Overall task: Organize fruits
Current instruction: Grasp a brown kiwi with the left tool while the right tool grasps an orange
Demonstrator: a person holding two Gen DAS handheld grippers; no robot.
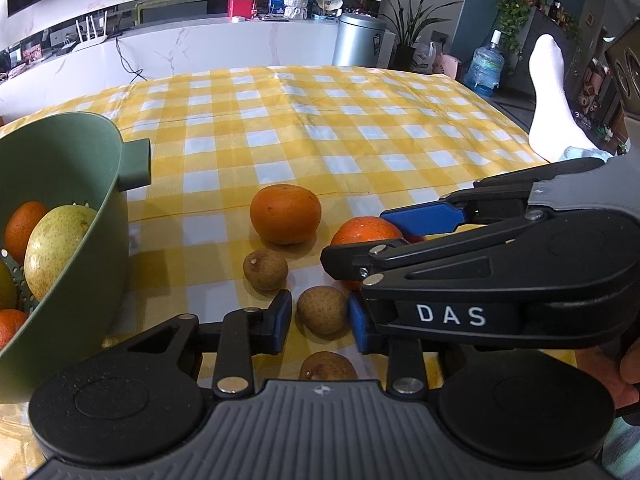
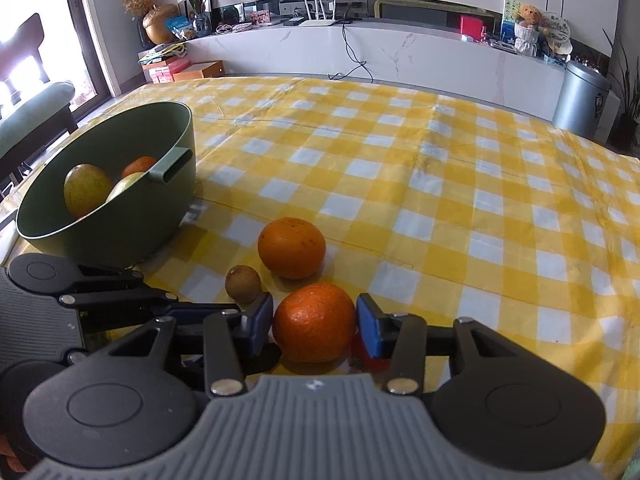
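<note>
A green colander bowl [image 1: 96, 208] stands at the left with pears [image 1: 56, 252] and oranges [image 1: 24, 228] inside; it also shows in the right wrist view [image 2: 120, 216]. My left gripper [image 1: 320, 320] is open, its blue pads on either side of a small brown fruit [image 1: 322, 309] on the cloth, small gaps showing. Two more brown fruits [image 1: 265, 269] [image 1: 327, 366] lie nearby. My right gripper [image 2: 314, 322] is open around an orange [image 2: 315, 322], not clearly touching it. Another orange [image 2: 291, 247] and a brown fruit [image 2: 243, 283] lie just beyond. The right gripper also shows in the left wrist view [image 1: 372, 240].
The table has a yellow-and-white checked cloth [image 2: 440, 184]. Something small and red [image 2: 366, 350] lies under the right gripper's right finger. A white counter [image 2: 400, 52] and a metal bin [image 2: 580, 96] stand beyond the table's far edge.
</note>
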